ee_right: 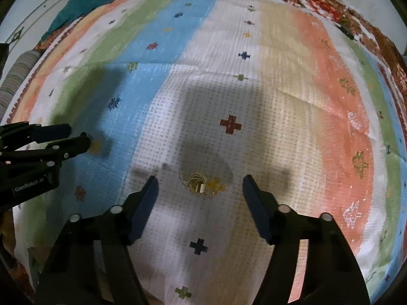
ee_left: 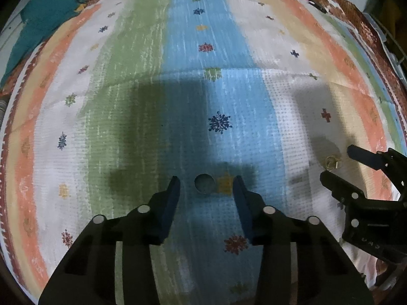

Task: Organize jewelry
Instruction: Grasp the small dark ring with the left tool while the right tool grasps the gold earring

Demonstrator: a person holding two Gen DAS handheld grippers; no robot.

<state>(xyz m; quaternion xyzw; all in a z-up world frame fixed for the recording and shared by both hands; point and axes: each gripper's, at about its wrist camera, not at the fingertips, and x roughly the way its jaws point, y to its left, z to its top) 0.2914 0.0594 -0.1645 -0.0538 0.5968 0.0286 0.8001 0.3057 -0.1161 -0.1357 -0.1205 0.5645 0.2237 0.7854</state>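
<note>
On the striped cloth [ee_left: 254,50], a small round lid [ee_left: 204,183] lies between the open left gripper [ee_left: 206,186], a gold chain [ee_right: 195,182] between the open right gripper [ee_right: 200,185], nothing blocking.

A striped, patterned cloth [ee_left: 132,81] covers the surface, with a teal fabric [ee_left: 48,10] lying at its far-left edge.

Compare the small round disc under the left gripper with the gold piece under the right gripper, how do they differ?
The round disc is dull grey and plain; the gold piece is shiny, a coiled tangle with a small clasp. The disc lies on the blue stripe; the gold piece lies on the white stripe. Both rest on the striped cloth, each between open fingers, untouched.
</note>
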